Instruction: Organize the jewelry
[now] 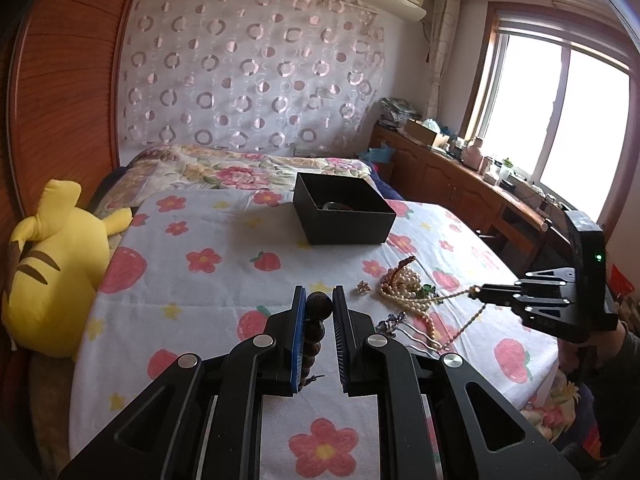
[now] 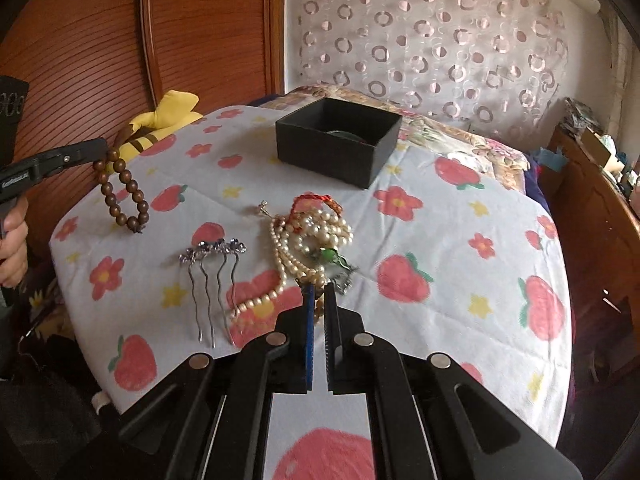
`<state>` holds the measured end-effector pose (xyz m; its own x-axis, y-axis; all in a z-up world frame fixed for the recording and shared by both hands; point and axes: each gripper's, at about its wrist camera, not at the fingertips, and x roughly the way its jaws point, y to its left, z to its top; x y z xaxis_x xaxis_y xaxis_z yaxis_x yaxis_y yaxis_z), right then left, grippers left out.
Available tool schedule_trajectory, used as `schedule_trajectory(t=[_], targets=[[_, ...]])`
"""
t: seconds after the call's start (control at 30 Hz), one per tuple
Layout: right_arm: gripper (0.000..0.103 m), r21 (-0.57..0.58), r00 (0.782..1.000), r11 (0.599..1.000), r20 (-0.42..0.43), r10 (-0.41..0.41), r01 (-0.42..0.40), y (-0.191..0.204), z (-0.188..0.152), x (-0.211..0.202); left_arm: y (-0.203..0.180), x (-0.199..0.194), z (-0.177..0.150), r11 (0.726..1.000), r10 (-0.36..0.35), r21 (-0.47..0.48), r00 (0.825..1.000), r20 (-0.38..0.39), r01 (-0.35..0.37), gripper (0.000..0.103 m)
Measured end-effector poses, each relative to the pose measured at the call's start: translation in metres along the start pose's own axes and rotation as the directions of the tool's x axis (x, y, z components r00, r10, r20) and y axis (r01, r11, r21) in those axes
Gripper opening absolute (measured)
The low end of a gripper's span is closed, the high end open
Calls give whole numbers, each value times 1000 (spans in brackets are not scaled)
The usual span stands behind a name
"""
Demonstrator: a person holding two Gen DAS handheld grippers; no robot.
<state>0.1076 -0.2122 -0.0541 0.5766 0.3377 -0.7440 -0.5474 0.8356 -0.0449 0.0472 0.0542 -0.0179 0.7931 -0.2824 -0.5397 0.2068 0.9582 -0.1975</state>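
Observation:
My left gripper [image 1: 319, 304] is shut on a brown wooden bead bracelet [image 1: 316, 332], which hangs from it above the bed in the right wrist view [image 2: 122, 194]. My right gripper [image 2: 319, 294] is shut on a strand of the pearl necklace [image 2: 310, 236], seen taut in the left wrist view [image 1: 404, 284]. The pearl pile lies tangled with a red cord [image 2: 316, 200] and a green pendant [image 2: 330, 258]. A silver hair comb [image 2: 214, 276] lies left of the pearls. An open black box [image 2: 338, 144] stands farther back on the bed, something round inside.
The flowered white blanket [image 2: 440, 248] covers the bed. A yellow plush toy [image 1: 56, 264] lies at the bed's left by the wooden headboard [image 1: 68, 92]. A wooden cabinet [image 1: 472, 184] with clutter stands along the window side. A small brooch [image 1: 363, 286] lies near the pearls.

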Motion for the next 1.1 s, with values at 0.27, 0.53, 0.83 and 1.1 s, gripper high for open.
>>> schedule_trajectory(t=[0.27,0.53,0.83,1.1], targets=[[5,-27,999,999,41,-30,31,-1,-1,-32,-4,0,3,1000,-5,9,1000,3,5,12],[5,-41,990,995,115,-82,87,-4,13,-60,-8,1,7,1000,-10,14,1000,3,10,12],[5,-83,976,989,191,-100,118,2,45,-81,-16,2,31,999,-25,39,999,30,23,12],[5,-90,970,989,227,-90,113,-2,78,-79,-28,10,73,996,-45,82,997,71,39,12]])
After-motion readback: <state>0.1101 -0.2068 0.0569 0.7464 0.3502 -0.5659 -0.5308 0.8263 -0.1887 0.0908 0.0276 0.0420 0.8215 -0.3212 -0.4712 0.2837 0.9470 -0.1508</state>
